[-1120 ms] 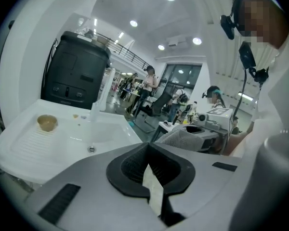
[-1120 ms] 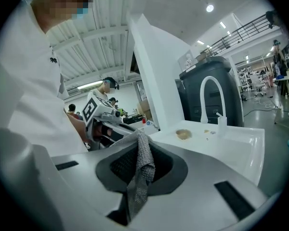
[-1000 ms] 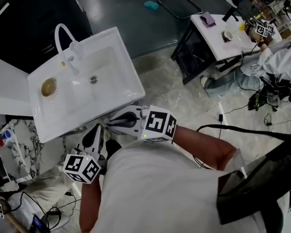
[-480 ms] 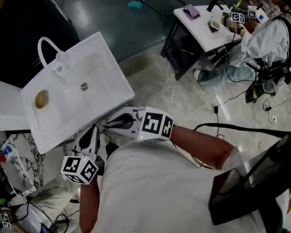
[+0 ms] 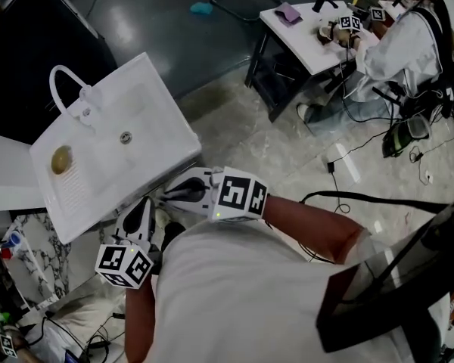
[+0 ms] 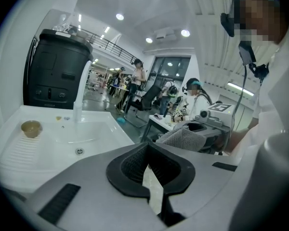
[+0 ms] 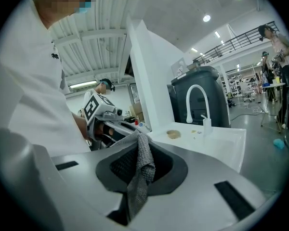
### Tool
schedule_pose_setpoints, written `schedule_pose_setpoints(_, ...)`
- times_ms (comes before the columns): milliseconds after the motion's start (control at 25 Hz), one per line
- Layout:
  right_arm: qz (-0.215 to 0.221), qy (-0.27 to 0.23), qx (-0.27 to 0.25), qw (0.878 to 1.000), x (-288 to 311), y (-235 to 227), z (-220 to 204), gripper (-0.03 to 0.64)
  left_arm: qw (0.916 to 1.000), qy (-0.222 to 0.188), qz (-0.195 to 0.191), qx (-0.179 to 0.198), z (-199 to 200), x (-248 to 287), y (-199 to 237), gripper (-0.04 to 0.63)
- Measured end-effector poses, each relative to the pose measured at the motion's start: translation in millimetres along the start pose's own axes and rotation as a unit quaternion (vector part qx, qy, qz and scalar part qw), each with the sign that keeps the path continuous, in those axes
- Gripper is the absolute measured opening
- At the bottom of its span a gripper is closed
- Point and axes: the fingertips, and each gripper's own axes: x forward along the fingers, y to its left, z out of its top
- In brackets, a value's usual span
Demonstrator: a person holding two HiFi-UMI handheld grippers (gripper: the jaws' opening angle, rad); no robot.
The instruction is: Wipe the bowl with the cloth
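A small tan bowl (image 5: 60, 159) sits on the drainboard of the white sink (image 5: 174, 153), at the sink's left end. It also shows as the bowl (image 6: 31, 128) in the left gripper view and the bowl (image 7: 173, 134) in the right gripper view. My right gripper (image 7: 138, 133) is shut on a grey cloth (image 7: 140, 163) that hangs down between its jaws. In the head view the right gripper (image 5: 174, 195) stays close to my body, short of the sink's front edge. My left gripper (image 6: 148, 144) is shut with nothing in it. It hangs lower left as the left gripper (image 5: 140, 212).
A curved white faucet (image 5: 60, 78) rises at the sink's back, with a drain (image 5: 125, 137) in the basin. A black cabinet (image 6: 55, 76) stands behind. At the upper right, another person (image 5: 408, 44) sits at a white table (image 5: 310, 44). Cables (image 5: 340, 165) trail over the floor.
The head view has swung, so the sink now lies further left and the seated person shows more. Both grippers keep their pose by my body. The cloth stays gripped.
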Motion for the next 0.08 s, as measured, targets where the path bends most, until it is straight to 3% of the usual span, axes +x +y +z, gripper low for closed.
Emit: schedule_pose_setpoints(80, 0.000, -0.009, 0.000, 1.000, -3.6, 1.0, -0.5, 0.032, 1.0000, 0.003, 0.001, 0.003, -3.3, 1.7, -5.0, 0.011)
